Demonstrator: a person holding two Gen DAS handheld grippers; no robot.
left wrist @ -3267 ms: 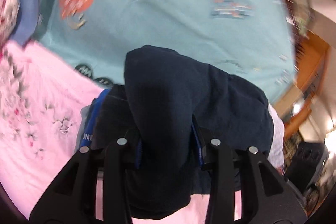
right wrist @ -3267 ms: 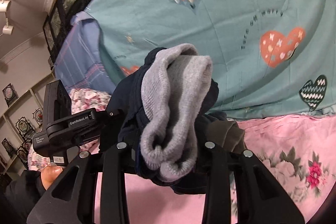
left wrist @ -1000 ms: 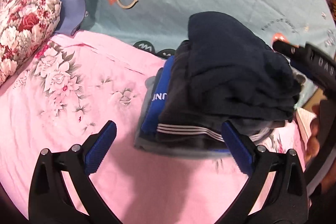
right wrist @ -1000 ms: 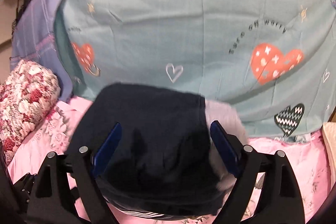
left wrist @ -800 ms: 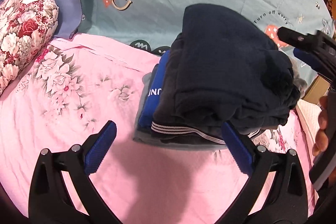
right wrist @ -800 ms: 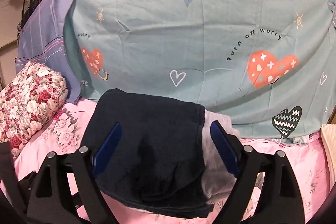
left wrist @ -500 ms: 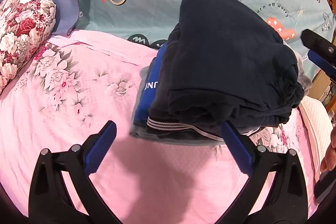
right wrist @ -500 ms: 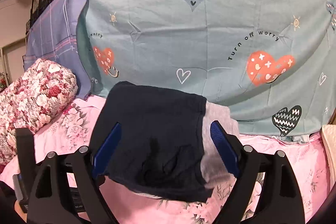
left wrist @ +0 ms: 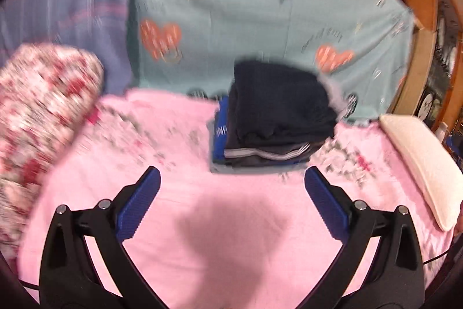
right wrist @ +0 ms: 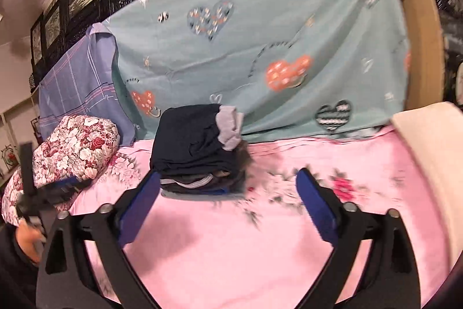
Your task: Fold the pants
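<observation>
With both sets of jaws spread wide and holding nothing: left gripper point(left wrist: 231, 190) and right gripper point(right wrist: 228, 187) hovering over pink sheet point(left wrist: 225, 222). Folded pants point(left wrist: 277, 100) topping a clothes stack point(right wrist: 202, 178), beyond the fingertips, apart from them, against the teal cloth point(right wrist: 260, 54).

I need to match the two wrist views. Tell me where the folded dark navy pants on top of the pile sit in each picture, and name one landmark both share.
Left wrist: the dark navy pants top the pile right of centre, beyond the open left gripper.
Right wrist: the pants lie left of centre, above the open right gripper.
Shared landmark: the floral pillow, left of the pile in both views.
</observation>
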